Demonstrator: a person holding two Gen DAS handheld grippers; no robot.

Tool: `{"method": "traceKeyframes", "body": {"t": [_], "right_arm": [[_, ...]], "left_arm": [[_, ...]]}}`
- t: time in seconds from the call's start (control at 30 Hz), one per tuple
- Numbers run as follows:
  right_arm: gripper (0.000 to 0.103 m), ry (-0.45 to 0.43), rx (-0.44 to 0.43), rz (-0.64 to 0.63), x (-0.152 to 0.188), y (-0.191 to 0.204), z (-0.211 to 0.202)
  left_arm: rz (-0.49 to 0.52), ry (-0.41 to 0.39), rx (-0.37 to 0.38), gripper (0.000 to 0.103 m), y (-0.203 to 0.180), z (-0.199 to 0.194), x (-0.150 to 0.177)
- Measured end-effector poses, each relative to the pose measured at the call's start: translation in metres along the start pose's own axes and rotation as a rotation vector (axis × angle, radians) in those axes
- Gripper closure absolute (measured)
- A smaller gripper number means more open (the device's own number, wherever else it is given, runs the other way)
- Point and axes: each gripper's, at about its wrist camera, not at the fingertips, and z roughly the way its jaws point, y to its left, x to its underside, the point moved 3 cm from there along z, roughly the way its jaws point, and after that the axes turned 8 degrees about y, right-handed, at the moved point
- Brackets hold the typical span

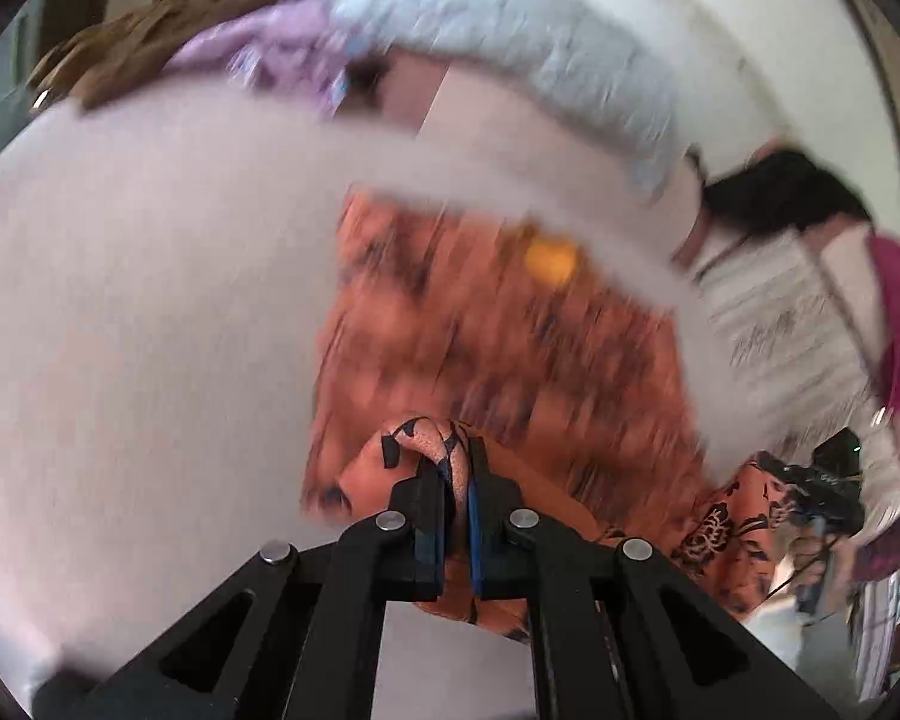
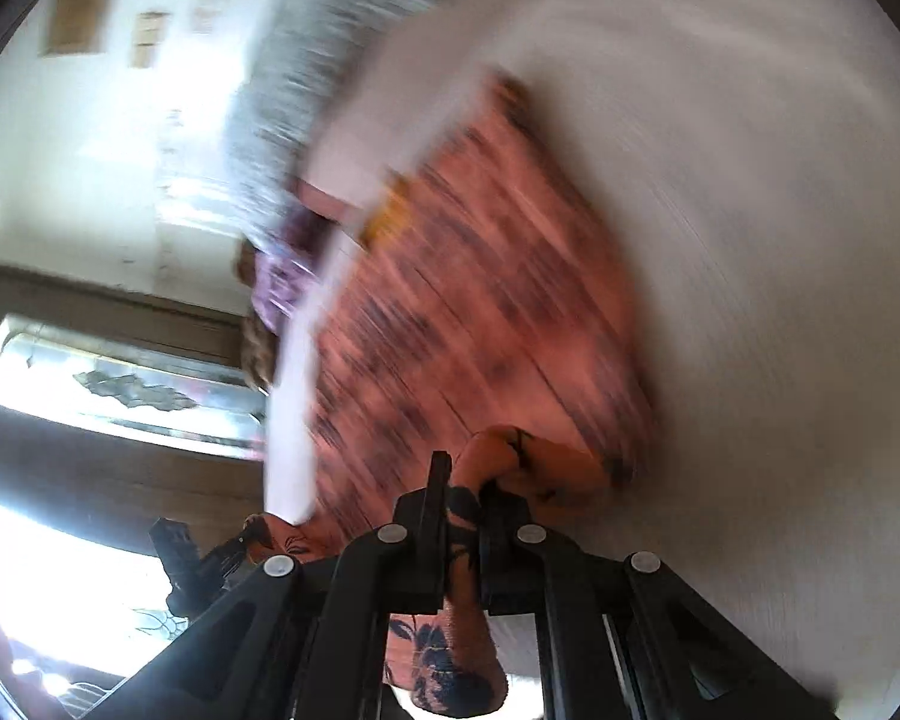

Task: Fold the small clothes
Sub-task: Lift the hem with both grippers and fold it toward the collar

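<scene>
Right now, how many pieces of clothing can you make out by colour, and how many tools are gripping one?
Orange flowered cloth: 1, gripped by both tools
Grey cloth: 1
Lilac cloth: 1
Brown cloth: 1
Black cloth: 1
Tools gripping: 2, left tool and right tool
Total: 5 cloths, 2 tools; blur may hide more.

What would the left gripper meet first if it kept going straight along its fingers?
Probably the orange floral garment that the left gripper is already pinching, spread just ahead on the white surface; blur leaves depth uncertain.
</scene>
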Motion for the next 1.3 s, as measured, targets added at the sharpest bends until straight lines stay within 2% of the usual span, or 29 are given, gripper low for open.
{"method": "traceKeyframes", "body": {"t": [0.07, 0.1, 0.13, 0.17, 0.2, 0.23, 0.27, 0.3, 0.33, 0.4, 0.43, 0.5, 0.57, 0.63, 0.67, 0.77, 0.8, 0.83, 0.87, 0.9, 0.93, 1.03, 1.13, 1.2, 1.3], "right_arm": [[0.096, -0.073, -0.013, -0.069, -0.057, 0.028, 0.007], [0.096, -0.107, -0.020, -0.077, -0.079, 0.034, 0.011], [0.094, -0.155, -0.020, -0.073, -0.108, 0.035, 0.018], [0.085, -0.192, 0.022, -0.060, -0.136, 0.029, 0.030], [0.050, -0.194, 0.052, -0.041, -0.153, 0.020, 0.038], [0.030, -0.162, 0.088, -0.012, -0.173, 0.004, 0.060], [0.021, -0.126, 0.126, 0.008, -0.182, -0.008, 0.077], [0.021, -0.116, 0.177, 0.014, -0.185, -0.016, 0.087], [0.021, -0.119, 0.212, 0.012, -0.184, -0.020, 0.091], [0.021, -0.185, 0.165, 0.020, -0.173, -0.026, 0.081], [0.021, -0.208, 0.162, 0.008, -0.165, -0.026, 0.073], [0.021, -0.220, 0.209, -0.030, -0.148, -0.029, 0.062], [0.021, -0.192, 0.253, -0.056, -0.135, -0.033, 0.059], [0.022, -0.138, 0.271, -0.081, -0.131, -0.040, 0.066], [0.023, -0.121, 0.282, -0.090, -0.130, -0.042, 0.073], [0.055, -0.059, 0.335, -0.125, -0.132, -0.035, 0.106], [0.066, -0.062, 0.389, -0.128, -0.132, -0.033, 0.113], [0.071, -0.053, 0.423, -0.128, -0.131, -0.032, 0.115], [0.079, -0.042, 0.439, -0.120, -0.132, -0.030, 0.116], [0.083, -0.033, 0.446, -0.115, -0.132, -0.027, 0.115], [0.084, -0.026, 0.458, -0.121, -0.132, -0.022, 0.113], [0.089, -0.043, 0.450, -0.155, -0.131, 0.011, 0.097], [0.089, -0.085, 0.427, -0.212, -0.120, 0.049, 0.071], [0.089, -0.098, 0.408, -0.238, -0.100, 0.065, 0.053], [0.088, -0.093, 0.355, -0.214, -0.057, 0.064, 0.028]], "left_arm": [[-0.020, -0.078, 0.032, 0.095, -0.003, 0.009, -0.045], [-0.030, -0.127, 0.010, 0.094, 0.001, 0.025, -0.072], [-0.035, -0.135, -0.025, 0.076, 0.007, 0.036, -0.085], [-0.054, -0.128, -0.074, 0.064, 0.015, 0.057, -0.099], [-0.075, -0.105, -0.127, 0.042, 0.027, 0.087, -0.113], [-0.089, -0.078, -0.149, 0.040, 0.037, 0.101, -0.118], [-0.111, -0.049, -0.176, 0.040, 0.048, 0.116, -0.122], [-0.159, -0.022, -0.215, 0.040, 0.062, 0.125, -0.124], [-0.193, -0.030, -0.213, 0.040, 0.070, 0.122, -0.123], [-0.215, -0.099, -0.168, 0.040, 0.078, 0.104, -0.115], [-0.203, -0.122, -0.171, 0.040, 0.079, 0.094, -0.109], [-0.159, -0.138, -0.164, 0.040, 0.076, 0.076, -0.091], [-0.131, -0.109, -0.157, 0.040, 0.069, 0.075, -0.075], [-0.073, -0.056, -0.140, 0.037, 0.056, 0.091, -0.058], [-0.045, -0.036, -0.156, 0.036, 0.054, 0.095, -0.052], [0.030, 0.062, -0.238, 0.036, 0.041, 0.135, -0.038], [0.070, 0.041, -0.298, 0.037, 0.035, 0.142, -0.039], [0.092, 0.039, -0.300, 0.063, 0.029, 0.142, -0.041], [0.102, 0.071, -0.270, 0.080, 0.023, 0.143, -0.043], [0.084, 0.093, -0.269, 0.083, 0.017, 0.141, -0.049], [0.082, 0.082, -0.277, 0.083, 0.010, 0.134, -0.055], [0.108, 0.027, -0.259, 0.083, -0.012, 0.101, -0.063], [0.123, -0.032, -0.229, 0.084, -0.026, 0.060, -0.051], [0.134, -0.056, -0.208, 0.083, -0.029, 0.031, -0.026], [0.084, -0.032, -0.182, 0.080, -0.015, 0.014, 0.025]]}}
